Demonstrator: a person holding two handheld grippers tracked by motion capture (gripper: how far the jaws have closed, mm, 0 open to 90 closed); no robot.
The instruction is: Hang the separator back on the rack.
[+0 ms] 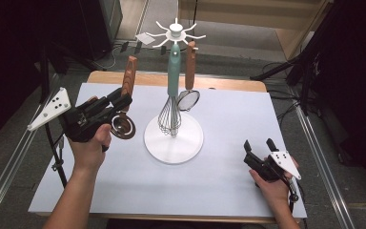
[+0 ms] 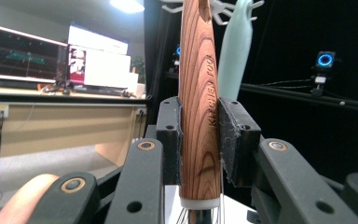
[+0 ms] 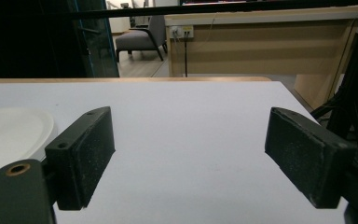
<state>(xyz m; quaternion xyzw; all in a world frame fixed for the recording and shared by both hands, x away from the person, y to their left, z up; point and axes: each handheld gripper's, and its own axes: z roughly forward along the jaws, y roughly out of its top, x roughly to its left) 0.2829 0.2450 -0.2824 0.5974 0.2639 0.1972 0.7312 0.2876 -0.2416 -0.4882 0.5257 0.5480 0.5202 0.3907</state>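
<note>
On the white table (image 1: 228, 143), left gripper (image 1: 119, 102) fingers clamp the wooden-handled utensil (image 1: 127, 81), its head half-hidden; right gripper (image 1: 259, 148) fingers gape empty.

1. A white-topped table (image 1: 228, 157) with a wooden edge stands on a grey floor (image 1: 9, 157).
2. Metal rails (image 1: 324, 167) run along the floor on both sides of the table.
3. Black cables (image 1: 276, 67) lie on the floor beyond the table.
4. A light wooden counter (image 3: 261, 42) stands behind, with a wall socket (image 3: 182, 31) on its front.
5. A grey armchair (image 3: 142, 39) sits on a wooden floor farther back.
6. Lit screens (image 2: 23, 58) line a desk, and a ceiling light (image 2: 127, 4) glows above.
</note>
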